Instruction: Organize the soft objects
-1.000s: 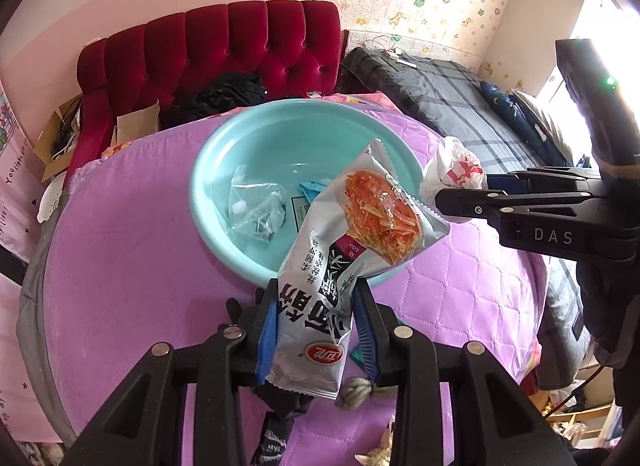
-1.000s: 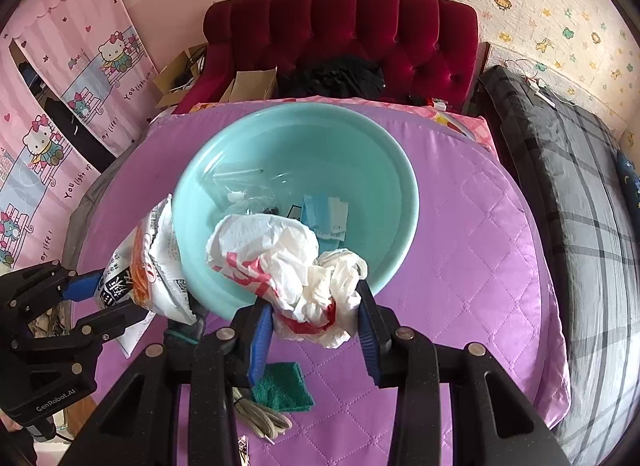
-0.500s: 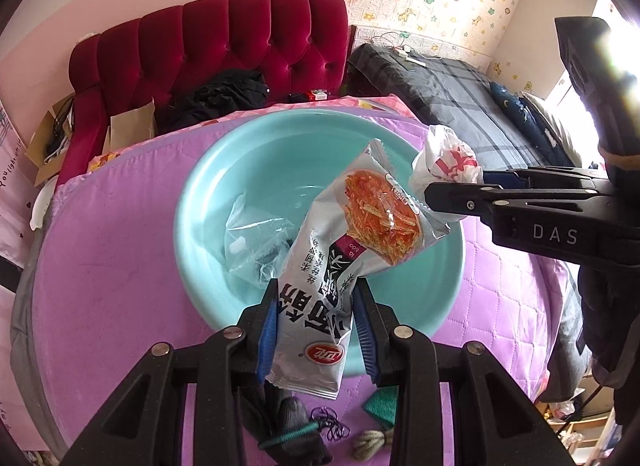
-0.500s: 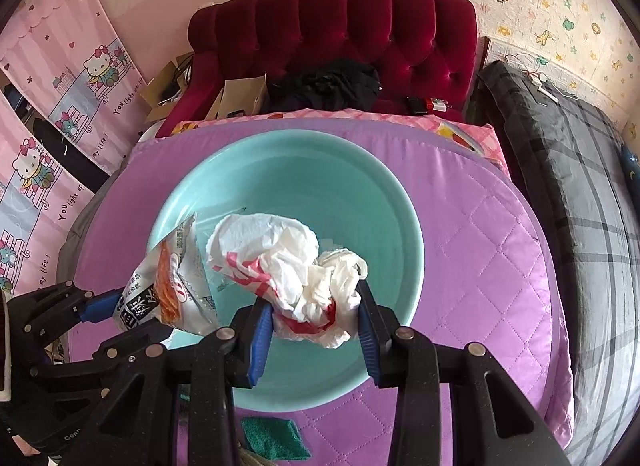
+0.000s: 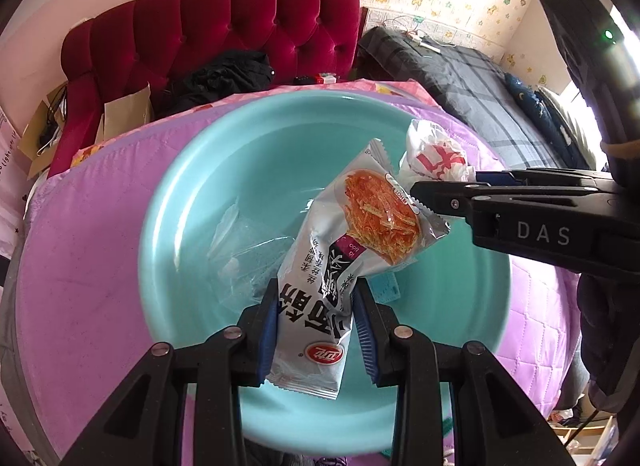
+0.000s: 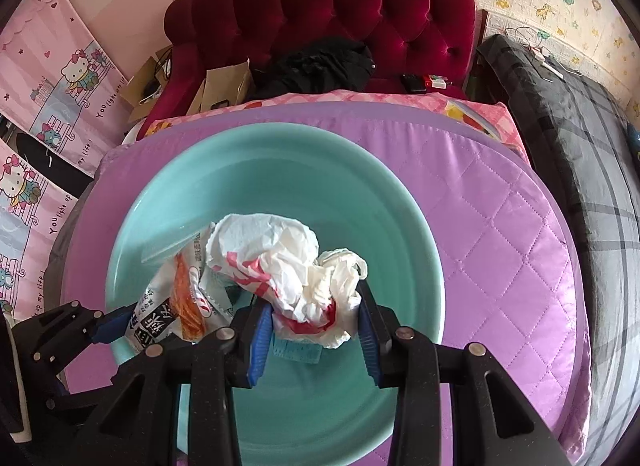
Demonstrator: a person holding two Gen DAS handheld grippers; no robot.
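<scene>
Looking along our left claw (image 5: 316, 330), we see its blue pads pinching the lower end of a silver snack packet (image 5: 340, 266), which leans up and to the right over the turquoise basin (image 5: 176, 201). Our right claw (image 6: 312, 326) is clamped on a crumpled white plastic bag with red print (image 6: 280, 262); the bag bulges up out of the pads, also above the basin. From the left view the right claw (image 5: 440, 189) reaches in from the right edge, and the white bag (image 5: 434, 153) sits just beside the packet's top corner. From the right view the left claw (image 6: 108, 322) comes in at lower left with the packet (image 6: 176, 298) just beside the bag.

Down in the basin lie a clear plastic bag (image 5: 244, 242) and a small teal packet (image 5: 384, 286), partly hidden by what we hold. The basin rests on a purple quilted cover (image 6: 500, 234); whether a desk lies under it we cannot tell. Beyond stand a red tufted sofa (image 6: 360, 5) with dark clothing (image 6: 320, 65) on it, and to the right a bed with a grey plaid blanket (image 6: 580, 125).
</scene>
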